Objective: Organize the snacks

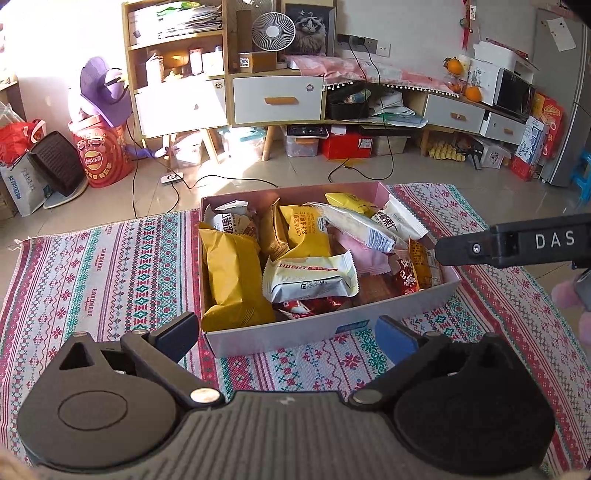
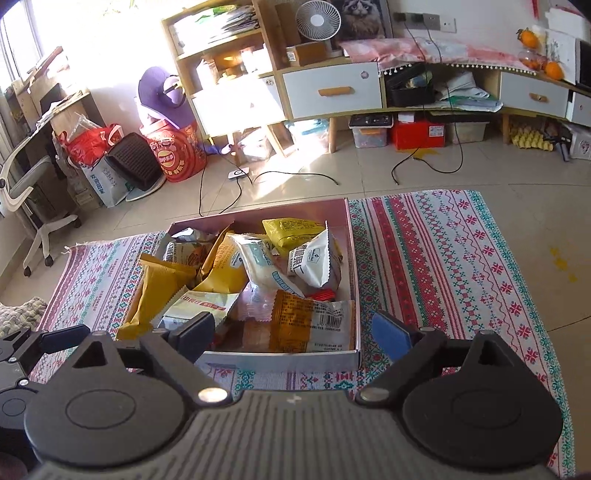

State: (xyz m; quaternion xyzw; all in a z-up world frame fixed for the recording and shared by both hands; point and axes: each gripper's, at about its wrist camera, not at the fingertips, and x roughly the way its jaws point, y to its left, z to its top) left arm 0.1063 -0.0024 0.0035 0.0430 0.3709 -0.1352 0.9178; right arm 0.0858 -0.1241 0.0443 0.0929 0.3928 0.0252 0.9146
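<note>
Cardboard, foil and woven cloth

The box [image 1: 410,301] looked like matt cardboard; the snack packets [image 1: 310,277] in it were glossy, crinkled film. The mat [image 1: 92,266] beneath was coarse woven cloth. The left gripper [image 1: 286,332] was matt black plastic with ribbed housing.

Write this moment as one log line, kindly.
left tool: open, empty | right tool: open, empty | snack box: full, on mat

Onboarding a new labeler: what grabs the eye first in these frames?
The box heaped with snack packs, mid-mat, dominated by a big yellow pack at its left side. Both hand-held grippers, left and right, hang open at its near edge, empty. Behind: cluttered shelves and a white fan.
</note>
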